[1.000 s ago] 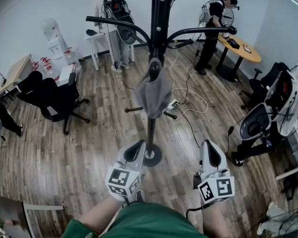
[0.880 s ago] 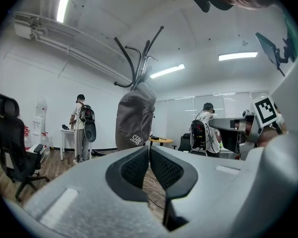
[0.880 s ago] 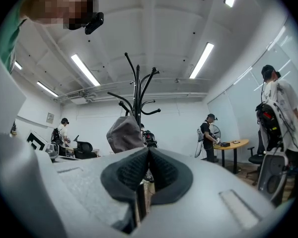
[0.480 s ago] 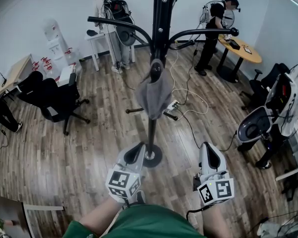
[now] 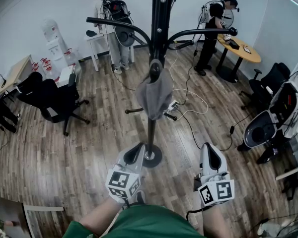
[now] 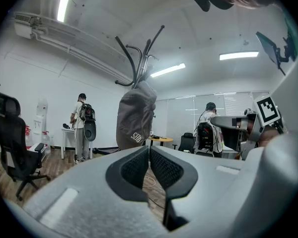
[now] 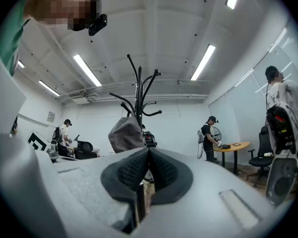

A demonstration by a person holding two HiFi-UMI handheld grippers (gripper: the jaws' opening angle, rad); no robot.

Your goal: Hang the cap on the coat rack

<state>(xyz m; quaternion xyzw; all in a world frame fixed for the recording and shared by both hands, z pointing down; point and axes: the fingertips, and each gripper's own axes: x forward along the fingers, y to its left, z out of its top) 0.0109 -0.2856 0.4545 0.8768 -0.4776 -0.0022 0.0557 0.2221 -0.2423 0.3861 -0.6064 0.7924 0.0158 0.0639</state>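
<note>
On a near arm of the coat rack point(image 5: 160, 19) hangs the grey cap point(image 5: 154, 97), draped over the hook end and well clear of the floor, so the hanging looks done. Both tools sit low by the person's body, well apart from it: the left gripper point(image 5: 134, 151) and the right gripper point(image 5: 210, 151) each have their jaws pressed together on nothing. The cap looks light and soft, its cloth sagging rather than keeping shape. It should crumple under a pinch, so a fold of the crown close to the hook seems the surest hold.
</note>
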